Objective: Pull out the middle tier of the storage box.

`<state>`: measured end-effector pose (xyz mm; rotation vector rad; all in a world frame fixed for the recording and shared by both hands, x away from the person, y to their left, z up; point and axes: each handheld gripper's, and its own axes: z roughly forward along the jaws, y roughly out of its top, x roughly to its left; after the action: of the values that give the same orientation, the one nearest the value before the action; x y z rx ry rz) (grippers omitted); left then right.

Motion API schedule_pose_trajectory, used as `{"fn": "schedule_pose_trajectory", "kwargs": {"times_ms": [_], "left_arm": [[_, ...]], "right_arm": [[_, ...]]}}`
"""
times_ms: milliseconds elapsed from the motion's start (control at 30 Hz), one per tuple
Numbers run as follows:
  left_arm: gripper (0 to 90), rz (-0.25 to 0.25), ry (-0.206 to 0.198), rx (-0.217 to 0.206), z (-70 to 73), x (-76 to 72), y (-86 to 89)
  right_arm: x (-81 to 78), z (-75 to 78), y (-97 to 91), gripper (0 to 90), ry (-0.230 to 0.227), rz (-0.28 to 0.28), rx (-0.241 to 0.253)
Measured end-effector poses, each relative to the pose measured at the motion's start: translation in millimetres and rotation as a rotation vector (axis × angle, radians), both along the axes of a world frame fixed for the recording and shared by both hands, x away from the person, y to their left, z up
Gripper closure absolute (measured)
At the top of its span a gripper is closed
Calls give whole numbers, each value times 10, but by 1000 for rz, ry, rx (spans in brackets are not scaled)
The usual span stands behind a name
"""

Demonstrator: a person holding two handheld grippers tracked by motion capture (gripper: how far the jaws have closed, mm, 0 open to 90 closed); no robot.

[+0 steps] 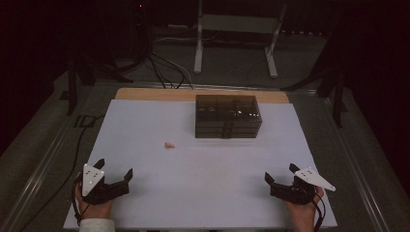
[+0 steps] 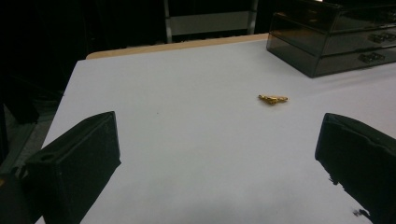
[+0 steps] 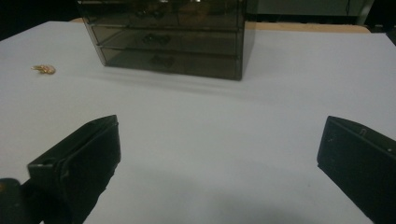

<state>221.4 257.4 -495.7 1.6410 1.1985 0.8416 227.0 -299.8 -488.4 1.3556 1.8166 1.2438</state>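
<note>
- Your left gripper (image 1: 114,172) sits at the lower left of the high view, low over the white table (image 1: 203,193). Its jaws are spread wide with nothing between them.
- In the left gripper view those two black jaws rise from the bottom corners, one at the lower left and one at the lower right, with bare white table between them.
- Your right gripper (image 1: 281,175) sits at the lower right of the high view, also with jaws spread wide and nothing held. Your hand (image 1: 302,212) wraps its body from below.
- In the right gripper view the same wide gap shows — one jaw at the lower left, the other at the lower right, white surface between.
- The small gold piece (image 1: 169,145) lies flat on the table left of centre in the high view, well apart from both grippers and nearer your left one. What it is exactly is too small to tell.
- In the left gripper view the gold piece (image 2: 273,99) lies right of centre, above the gap between the jaws; in the right gripper view it (image 3: 44,69) sits at the far left edge.
- The dark translucent drawer box (image 1: 227,116) stands upright in the upper centre of the high view, near the table's far edge — its drawers are closed, handles facing you.
- The gold piece lies to the lower left of the drawer box, apart from it.
</note>
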Motion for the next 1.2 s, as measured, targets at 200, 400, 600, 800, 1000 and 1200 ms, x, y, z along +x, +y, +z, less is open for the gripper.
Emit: {"fn": "schedule_pose_trajectory", "kwargs": {"times_ms": [200, 400, 600, 800, 1000, 1200], "left_arm": [[11, 1, 2, 3, -10, 7, -3], [11, 7, 4, 6, -14, 10, 1], [11, 7, 4, 5, -16, 13, 4], [11, 9, 5, 9, -16, 13, 4], [11, 11, 6, 12, -16, 13, 2], [11, 8, 7, 13, -20, 17, -1]], "right_arm": [[80, 24, 115, 0, -3, 2, -9], [158, 31, 210, 0, -7, 2, 0], [255, 19, 337, 0, -8, 0, 6], [317, 18, 430, 0, -13, 10, 8], [380, 32, 488, 0, -20, 5, 14], [446, 51, 561, 0, -24, -2, 20]]}}
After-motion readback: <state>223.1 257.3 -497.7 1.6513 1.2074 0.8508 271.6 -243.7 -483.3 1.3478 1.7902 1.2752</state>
